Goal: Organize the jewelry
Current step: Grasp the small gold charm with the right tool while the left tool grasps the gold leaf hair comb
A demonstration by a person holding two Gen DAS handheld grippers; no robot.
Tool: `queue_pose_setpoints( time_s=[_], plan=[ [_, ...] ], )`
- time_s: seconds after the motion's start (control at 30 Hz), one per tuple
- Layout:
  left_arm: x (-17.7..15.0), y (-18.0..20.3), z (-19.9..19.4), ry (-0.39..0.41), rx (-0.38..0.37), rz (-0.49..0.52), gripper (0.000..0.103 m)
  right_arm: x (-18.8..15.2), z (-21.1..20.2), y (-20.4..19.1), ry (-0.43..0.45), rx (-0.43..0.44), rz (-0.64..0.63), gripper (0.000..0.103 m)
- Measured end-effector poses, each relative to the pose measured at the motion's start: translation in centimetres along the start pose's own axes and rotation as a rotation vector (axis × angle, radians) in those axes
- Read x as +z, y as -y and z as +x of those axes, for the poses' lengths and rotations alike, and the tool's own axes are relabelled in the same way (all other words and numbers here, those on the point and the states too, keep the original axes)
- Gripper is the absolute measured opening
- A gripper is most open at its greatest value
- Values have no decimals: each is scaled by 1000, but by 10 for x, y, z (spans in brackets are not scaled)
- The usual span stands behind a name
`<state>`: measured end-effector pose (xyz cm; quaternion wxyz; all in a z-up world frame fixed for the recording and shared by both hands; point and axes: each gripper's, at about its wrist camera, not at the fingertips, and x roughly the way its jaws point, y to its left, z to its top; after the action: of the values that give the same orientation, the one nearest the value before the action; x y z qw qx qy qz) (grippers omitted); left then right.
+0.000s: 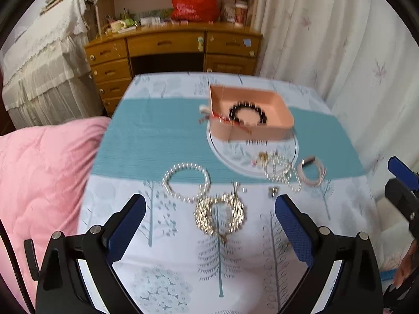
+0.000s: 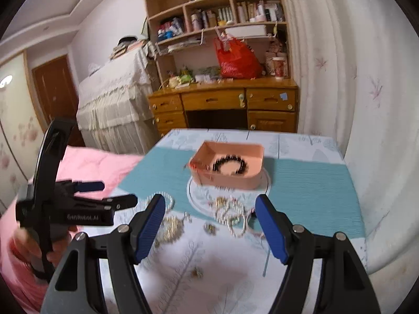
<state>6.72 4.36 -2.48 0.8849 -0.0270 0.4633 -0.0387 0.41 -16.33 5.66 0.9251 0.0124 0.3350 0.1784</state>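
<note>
A pink box (image 1: 277, 128) (image 2: 230, 180) stands on a round white plate (image 1: 230, 157) and holds a black bead bracelet (image 1: 247, 112) (image 2: 230, 164). On the tablecloth lie a pearl bracelet (image 1: 186, 181), a gold chain bracelet (image 1: 220, 213), a silver bead necklace (image 1: 281, 172) and a pink cord bracelet (image 1: 313, 171). My left gripper (image 1: 209, 225) is open and empty, just short of the gold bracelet. My right gripper (image 2: 209, 225) is open and empty above the jewelry pile (image 2: 230, 214). The left gripper also shows in the right wrist view (image 2: 110, 196).
A pink quilt (image 1: 39, 172) lies left of the table. A wooden desk (image 1: 172, 49) with shelves and a red bag (image 1: 193, 2) stands behind. White curtains (image 1: 340, 52) hang on the right. A small gold piece (image 2: 197, 272) lies near the table's front.
</note>
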Motion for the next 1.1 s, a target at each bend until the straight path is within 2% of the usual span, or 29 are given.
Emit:
queue_pose_setpoints(
  time_s=[0.13, 0.27, 0.4, 0.53, 0.7, 0.93, 1.1],
  plan=[
    [-15, 2, 23, -51, -1, 2, 98, -25, 13, -5, -22, 1, -13, 72],
    [-27, 0, 50, -108, -25, -27, 98, -53, 36, -20, -82, -34, -106, 72],
    [-37, 4, 71, -125, -15, -9, 98, -77, 57, -26, -168, -18, -135, 71],
    [-43, 2, 85, -121, -31, -23, 98, -94, 70, -31, -212, -25, -152, 71],
    [-46, -1, 97, -115, -71, -41, 98, -103, 77, -29, -241, -2, -148, 61],
    [-44, 8, 109, -107, 10, 13, 97, -114, 92, -17, -313, 11, -102, 42],
    [-43, 13, 114, -84, 53, 32, 96, -114, 93, -16, -299, 14, -107, 35]
  ],
)
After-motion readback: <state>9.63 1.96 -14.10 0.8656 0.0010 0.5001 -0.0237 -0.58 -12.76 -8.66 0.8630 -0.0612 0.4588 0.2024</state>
